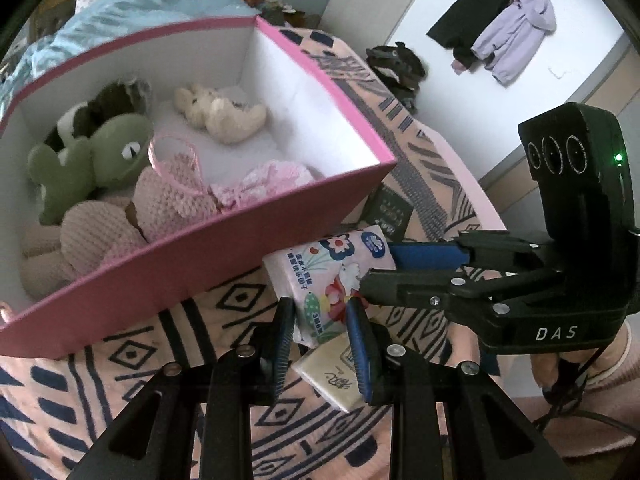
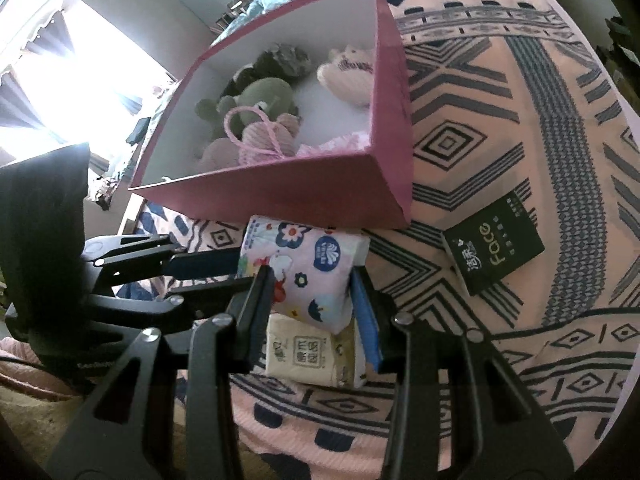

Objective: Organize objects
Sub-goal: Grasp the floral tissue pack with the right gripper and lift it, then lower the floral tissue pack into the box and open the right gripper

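Note:
Both grippers hold one flower-printed tissue pack point(image 1: 332, 272) point(image 2: 308, 268) just in front of the pink box point(image 1: 280, 216) point(image 2: 280, 196). My left gripper point(image 1: 322, 336) point(image 2: 244, 270) is shut on the pack's near end. From the right side, my right gripper point(image 1: 380, 270) point(image 2: 310, 280) is shut across its width. Under the pack, a beige tissue pack point(image 1: 336, 376) point(image 2: 308, 356) lies on the patterned bedspread point(image 1: 60, 400) point(image 2: 500, 80). A black "face" tissue pack point(image 1: 390, 208) point(image 2: 496, 252) rests flat to the right of the box.
Inside the pink box lie a green plush frog point(image 1: 100, 152) point(image 2: 260, 96), a cream plush rabbit point(image 1: 220, 112), and pink knitted toys point(image 1: 172, 196). A blue quilt point(image 1: 120, 12) is bunched behind the box. Jackets point(image 1: 508, 28) hang on the far wall.

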